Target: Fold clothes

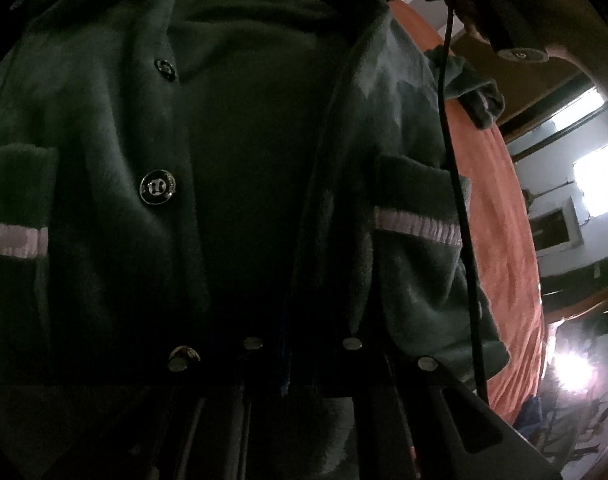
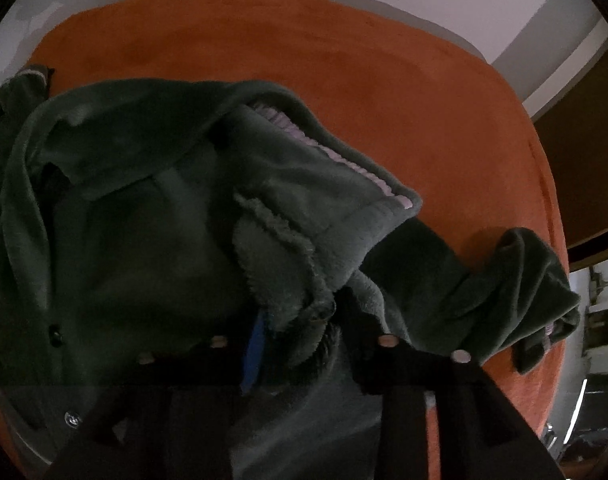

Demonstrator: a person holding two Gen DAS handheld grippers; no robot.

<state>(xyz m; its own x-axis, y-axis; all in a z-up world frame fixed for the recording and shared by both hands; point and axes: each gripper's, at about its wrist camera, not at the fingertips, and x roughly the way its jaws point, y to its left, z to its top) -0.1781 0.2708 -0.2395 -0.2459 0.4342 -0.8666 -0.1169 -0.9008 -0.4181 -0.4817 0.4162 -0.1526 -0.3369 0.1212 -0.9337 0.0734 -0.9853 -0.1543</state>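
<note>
While spread front-up over the orange bed, green fleece jacket runs lengthwise from 6 to 12 o'clock ahead of left claw. Pinched nearly shut on the hem there. Right claw narrowly clamped on a bunched edge, sleeve trailing toward 3 o'clock.

A round dark button with a metal rim, sewn to the front of a green fleece jacket, carries a pale emblem resembling 2 mirrored curved strokes; fine lettering along its rim is too small to read. A smaller button higher up is illegible. No other text shows.
</note>
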